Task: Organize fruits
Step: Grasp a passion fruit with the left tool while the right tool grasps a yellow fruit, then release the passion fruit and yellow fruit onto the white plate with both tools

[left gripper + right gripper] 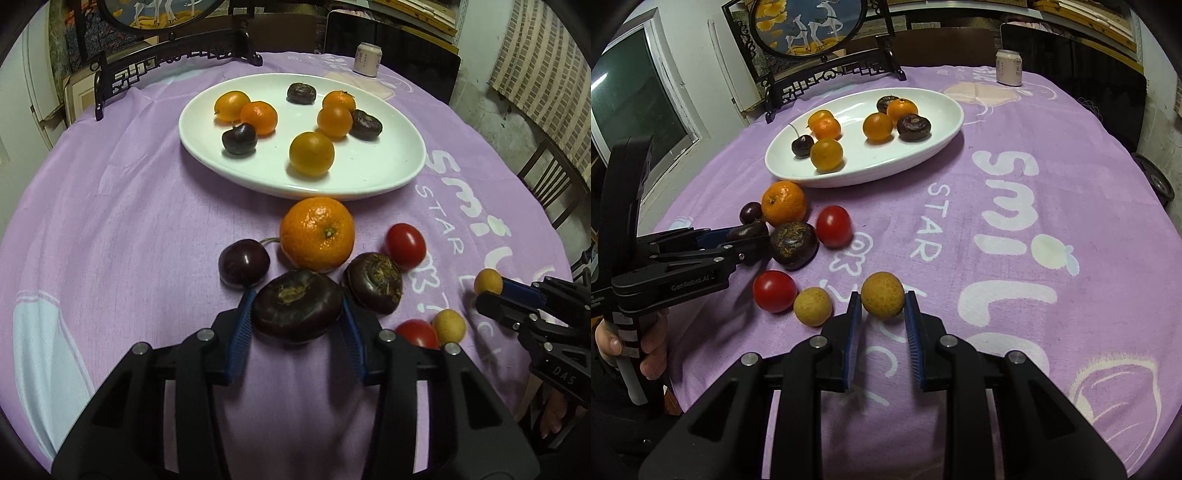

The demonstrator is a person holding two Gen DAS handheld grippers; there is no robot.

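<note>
A white oval plate [388, 173] [934, 144] holds several small oranges, dark water chestnuts and a cherry. In front of it on the purple cloth lie a mandarin [317, 232], a cherry [243, 262], two red tomatoes [405, 245] [417, 332], a water chestnut [372, 282] and a yellow longan [448, 325]. My left gripper [297, 312] is shut on a dark water chestnut [297, 310] that rests on the cloth. My right gripper [882, 304] has its pads on both sides of a yellow longan [882, 300] on the cloth, seemingly touching.
A dark carved stand [173, 62] with a round deer picture [809, 26] stands behind the plate. A drink can [366, 59] is at the table's far edge. A wooden chair [554, 184] stands at the right.
</note>
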